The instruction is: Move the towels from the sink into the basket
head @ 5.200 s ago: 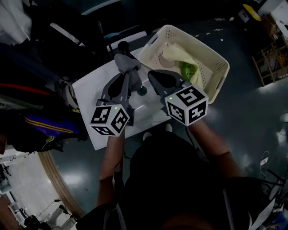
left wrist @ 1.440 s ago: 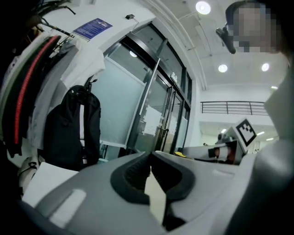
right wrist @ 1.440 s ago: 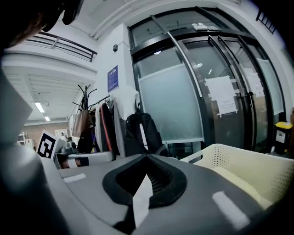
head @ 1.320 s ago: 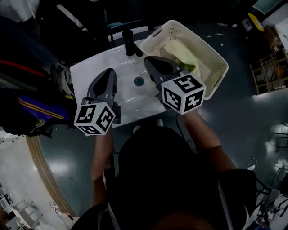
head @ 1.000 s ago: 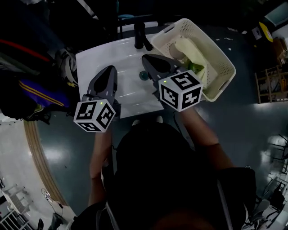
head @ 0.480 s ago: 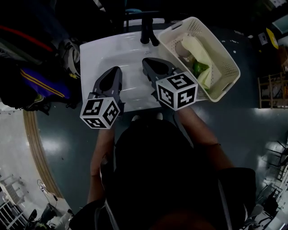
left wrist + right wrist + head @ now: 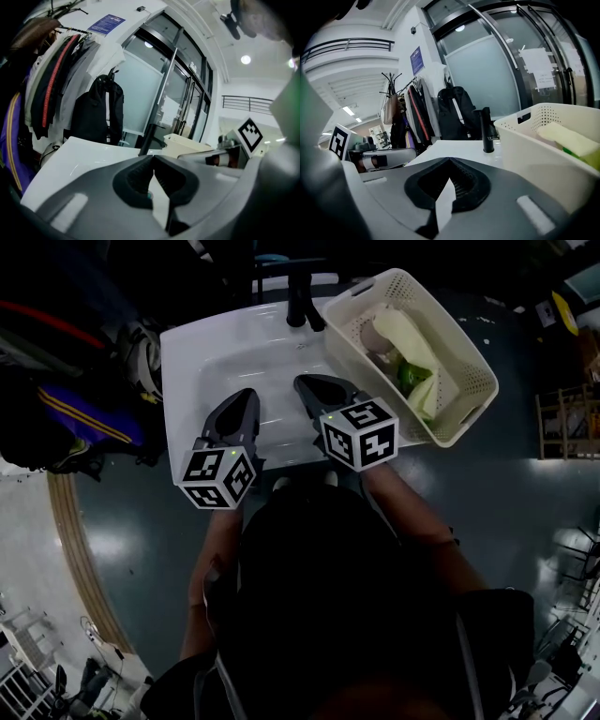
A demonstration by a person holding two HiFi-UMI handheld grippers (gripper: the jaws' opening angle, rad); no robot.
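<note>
The white sink [image 7: 211,348] lies ahead of me with no towel showing in its basin. To its right stands the cream basket [image 7: 466,360], which holds a pale yellow towel [image 7: 414,338], a green one [image 7: 410,377] and a greyish one [image 7: 379,337]. My left gripper [image 7: 249,395] hangs over the sink's near part, shut and empty. My right gripper [image 7: 301,382] sits beside it, also shut with nothing between the jaws. In the right gripper view the basket [image 7: 534,136] and the yellow towel [image 7: 567,138] lie to the right of the shut jaws [image 7: 450,159]. The left gripper [image 7: 153,157] points across the sink [image 7: 79,154].
A black faucet [image 7: 301,298] stands at the sink's far edge, next to the basket's corner. Coats and bags [image 7: 66,381] hang on a rack left of the sink. Glass doors [image 7: 501,79] close off the far side. Dark floor surrounds the sink.
The grey towel the left gripper held five seconds ago is gone from its jaws. Over the last second both grippers have sunk and drawn back toward the sink's near edge.
</note>
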